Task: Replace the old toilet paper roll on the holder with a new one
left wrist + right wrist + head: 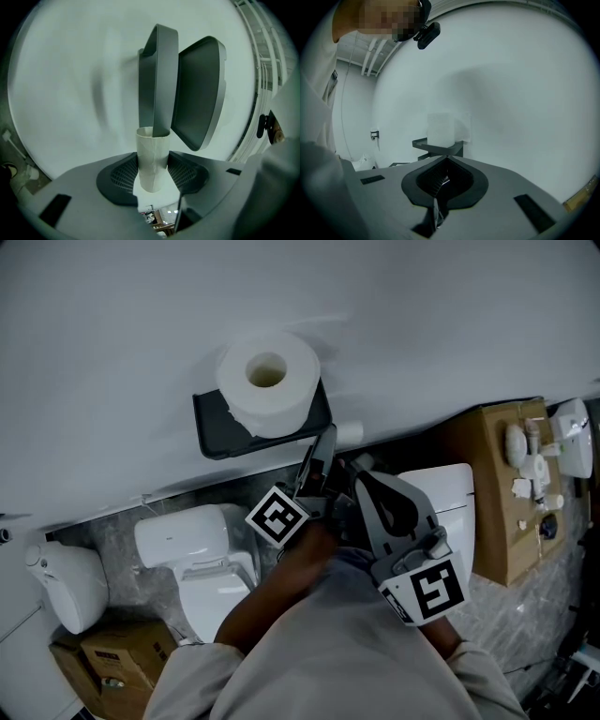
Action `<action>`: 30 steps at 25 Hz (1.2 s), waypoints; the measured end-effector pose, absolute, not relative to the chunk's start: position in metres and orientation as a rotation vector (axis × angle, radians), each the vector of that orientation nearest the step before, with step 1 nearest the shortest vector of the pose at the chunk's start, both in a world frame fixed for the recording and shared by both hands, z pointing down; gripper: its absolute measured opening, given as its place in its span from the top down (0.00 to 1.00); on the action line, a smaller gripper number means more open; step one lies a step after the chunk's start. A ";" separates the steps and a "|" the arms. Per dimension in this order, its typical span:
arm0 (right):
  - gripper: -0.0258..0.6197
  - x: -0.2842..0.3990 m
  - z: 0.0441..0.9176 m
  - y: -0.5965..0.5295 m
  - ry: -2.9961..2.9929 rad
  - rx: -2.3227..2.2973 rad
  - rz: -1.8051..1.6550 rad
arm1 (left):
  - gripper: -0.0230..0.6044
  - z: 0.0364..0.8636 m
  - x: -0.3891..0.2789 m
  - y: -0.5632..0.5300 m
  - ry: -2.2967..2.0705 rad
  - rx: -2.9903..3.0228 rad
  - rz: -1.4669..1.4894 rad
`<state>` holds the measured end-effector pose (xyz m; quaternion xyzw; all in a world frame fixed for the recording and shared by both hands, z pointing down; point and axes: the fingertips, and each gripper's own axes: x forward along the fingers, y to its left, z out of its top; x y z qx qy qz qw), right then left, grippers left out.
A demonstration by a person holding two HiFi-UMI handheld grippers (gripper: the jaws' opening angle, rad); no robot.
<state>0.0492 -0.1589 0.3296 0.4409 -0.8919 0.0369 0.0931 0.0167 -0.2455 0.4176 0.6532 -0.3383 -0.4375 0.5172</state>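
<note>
Two tongs, both mine, are at the holder (pixel 211 423). My left tongs (pixel 152 174) pinch the old tube (pixel 152 157), its far end around the tip of the holder's bar (pixel 159 79). My right tongs (pixel 446 164) are pressed together, empty, and point at the holder. The new roll (pixel 267 381) stands on end on top of the holder. I judge the removal step is in hand. Next, the tube must slide straight off the bar, leaving it free for the roll.

No words or numbers can be read; any print on the cardboard box (pixel 122 650) is perhaps too small.
</note>
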 end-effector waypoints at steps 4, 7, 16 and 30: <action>0.93 0.062 0.328 -0.160 -2.628 1.348 0.111 | 0.64 0.416 0.035 -0.248 -0.782 1.591 -1.018; 0.93 0.071 0.326 -0.160 -2.618 1.378 0.112 | 0.64 0.415 0.046 -0.248 -0.763 1.602 -0.996; 0.93 0.084 0.330 -0.156 -2.596 1.413 0.132 | 0.64 0.430 0.067 -0.237 -0.769 1.613 -0.904; 0.93 0.045 0.338 -0.149 -2.667 1.317 0.170 | 0.64 0.459 0.015 -0.204 -1.021 1.757 -0.682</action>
